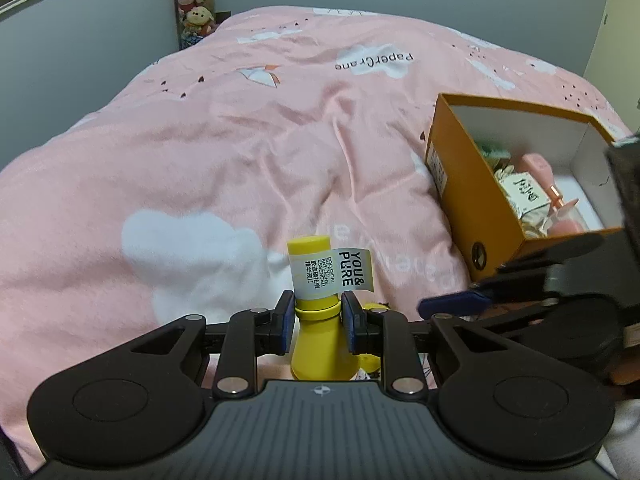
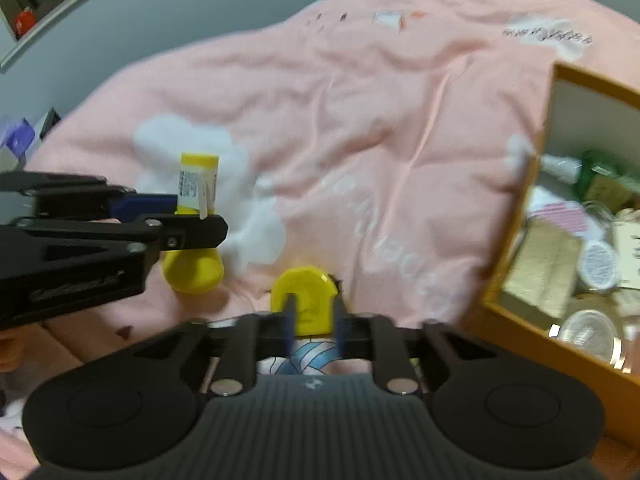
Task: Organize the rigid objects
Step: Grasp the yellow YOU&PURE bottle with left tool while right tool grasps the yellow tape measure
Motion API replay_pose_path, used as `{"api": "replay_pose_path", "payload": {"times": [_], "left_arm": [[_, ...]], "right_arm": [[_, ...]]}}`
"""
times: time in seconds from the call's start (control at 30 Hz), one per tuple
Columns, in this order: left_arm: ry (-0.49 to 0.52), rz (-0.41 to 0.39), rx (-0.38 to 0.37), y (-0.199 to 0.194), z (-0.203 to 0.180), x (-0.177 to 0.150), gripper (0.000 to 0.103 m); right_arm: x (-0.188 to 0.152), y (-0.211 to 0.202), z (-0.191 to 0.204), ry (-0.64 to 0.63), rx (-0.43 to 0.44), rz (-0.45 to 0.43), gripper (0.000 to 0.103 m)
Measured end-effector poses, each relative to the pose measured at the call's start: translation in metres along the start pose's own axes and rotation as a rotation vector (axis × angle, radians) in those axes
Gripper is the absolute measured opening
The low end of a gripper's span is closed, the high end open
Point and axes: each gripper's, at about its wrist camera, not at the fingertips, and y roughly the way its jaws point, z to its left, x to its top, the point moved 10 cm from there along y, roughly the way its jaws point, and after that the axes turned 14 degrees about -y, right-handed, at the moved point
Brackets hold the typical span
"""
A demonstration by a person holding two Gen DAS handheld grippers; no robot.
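Yellow plastic fills both grips: my left tool [image 1: 316,314] is clamped on the neck of a yellow bottle [image 1: 320,344], pads [image 1: 285,320] pressing just under its peeling white label [image 1: 334,272], and my right tool [image 2: 314,316] is closed on a smaller yellow piece [image 2: 306,294], rounded on top, whose exact shape I cannot make out through the blur. From the right wrist view the bottle hangs clear of the pink duvet [image 2: 360,120], its fat base lowest, to the left of the right tool. Outward and to the right sits the open orange box [image 1: 460,184], resting on the bed with its near corner close to my right tool; inside I see small jars, a pink bottle and packets, already crowded. I judge the step in hand to be carrying both yellow items over to that box. To do it well I would keep both grips firm, lift high enough to clear the near orange wall, and bring one tool in at a time, since the opening looks tight for two. I would aim for a bare patch of the white floor of the box, lower until the item rests, then release, watching that the loose label does not snag on the rim.
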Motion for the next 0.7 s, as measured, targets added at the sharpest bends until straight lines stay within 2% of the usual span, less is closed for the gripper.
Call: {"api": "replay_pose_path", "payload": {"times": [0.03,0.07,0.1,0.27,0.5,0.7], "left_arm": [[-0.001,0.005,0.009,0.002,0.002,-0.001,0.027],[-0.003,0.011,0.016,0.005,0.004,-0.002,0.027],[-0.010,0.018,0.019,0.007,0.007,-0.003,0.027],[-0.041,0.041,0.019,0.016,0.017,-0.006,0.027],[-0.063,0.062,0.011,0.023,0.021,-0.007,0.027],[-0.046,0.035,-0.009,0.015,0.015,-0.004,0.027]], "right_arm": [[0.000,0.008,0.001,-0.013,-0.003,0.007,0.030],[0.001,0.015,0.002,-0.027,-0.010,0.017,0.034],[0.001,0.022,0.003,-0.044,-0.017,0.029,0.044],[-0.001,0.050,0.011,-0.082,0.002,0.079,0.054],[-0.006,0.071,0.010,-0.107,-0.012,0.113,0.054],[-0.006,0.044,-0.001,-0.048,-0.006,0.067,0.054]]}}
